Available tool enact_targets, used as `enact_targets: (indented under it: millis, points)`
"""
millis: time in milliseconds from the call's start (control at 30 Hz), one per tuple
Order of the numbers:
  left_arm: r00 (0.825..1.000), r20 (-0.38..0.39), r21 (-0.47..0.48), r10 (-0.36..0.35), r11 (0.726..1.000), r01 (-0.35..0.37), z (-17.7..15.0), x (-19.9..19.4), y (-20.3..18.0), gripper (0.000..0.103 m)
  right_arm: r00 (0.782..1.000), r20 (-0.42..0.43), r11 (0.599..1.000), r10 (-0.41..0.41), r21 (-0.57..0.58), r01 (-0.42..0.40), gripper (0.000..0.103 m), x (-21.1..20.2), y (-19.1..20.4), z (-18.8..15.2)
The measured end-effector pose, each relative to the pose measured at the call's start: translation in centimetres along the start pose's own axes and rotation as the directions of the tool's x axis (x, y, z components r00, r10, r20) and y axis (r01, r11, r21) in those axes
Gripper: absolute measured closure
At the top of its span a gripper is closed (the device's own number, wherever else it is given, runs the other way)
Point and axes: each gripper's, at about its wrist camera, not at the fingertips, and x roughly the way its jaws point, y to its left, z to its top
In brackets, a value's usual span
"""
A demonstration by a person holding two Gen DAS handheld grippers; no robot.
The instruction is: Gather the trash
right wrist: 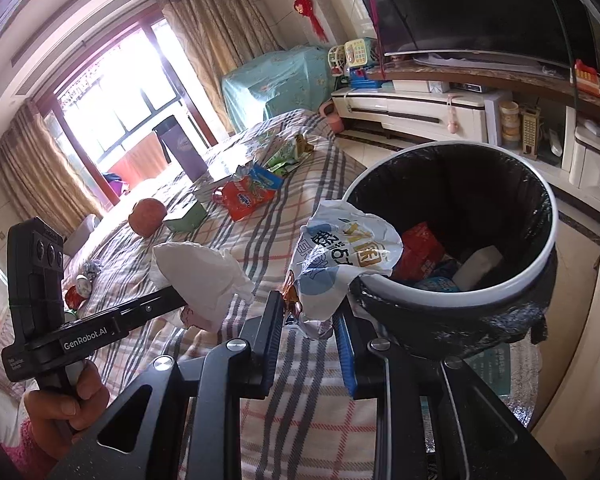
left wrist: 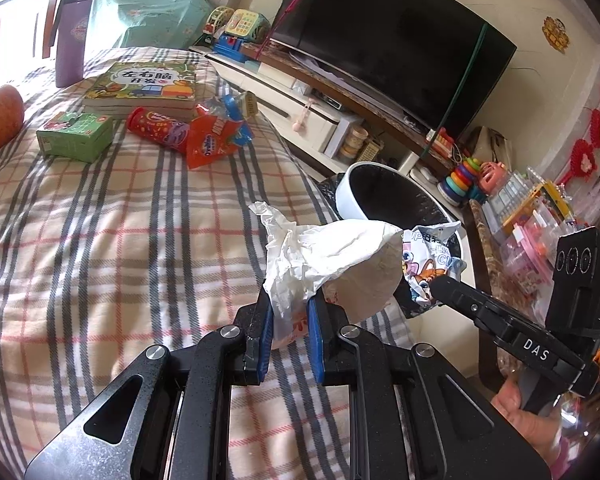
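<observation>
My left gripper (left wrist: pixel 290 312) is shut on a crumpled white paper wrapper (left wrist: pixel 340 264), held above the table's right edge; it also shows in the right wrist view (right wrist: pixel 200 276). My right gripper (right wrist: pixel 310 324) is shut on a white and blue printed snack bag (right wrist: pixel 340 256), held at the near rim of the white trash bin (right wrist: pixel 480 296) with its black liner. The bin holds a red packet (right wrist: pixel 420 254) and other trash. In the left wrist view the snack bag (left wrist: pixel 430 268) hangs in front of the bin (left wrist: pixel 352 200).
On the plaid tablecloth (left wrist: pixel 100 240) lie an orange Ovaltine packet (left wrist: pixel 210 144), a red tube (left wrist: pixel 156 128), a green box (left wrist: pixel 74 136), books (left wrist: pixel 148 88), an orange fruit (left wrist: pixel 0 116) and a purple jug (left wrist: pixel 70 36). A TV stand (right wrist: pixel 420 112) is behind the bin.
</observation>
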Motion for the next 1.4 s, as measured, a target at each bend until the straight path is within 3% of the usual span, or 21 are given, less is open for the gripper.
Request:
enact_targets:
  millis: [1400]
  points:
    - [0.998, -0.04, 0.142, -0.042, 0.989, 0.047, 2.7, 4.0, -7.4, 0.089, 0.994, 0.067, 0.991, -0.092, 0.101, 0.085, 0.077, -2.4, -6.3, 1.8]
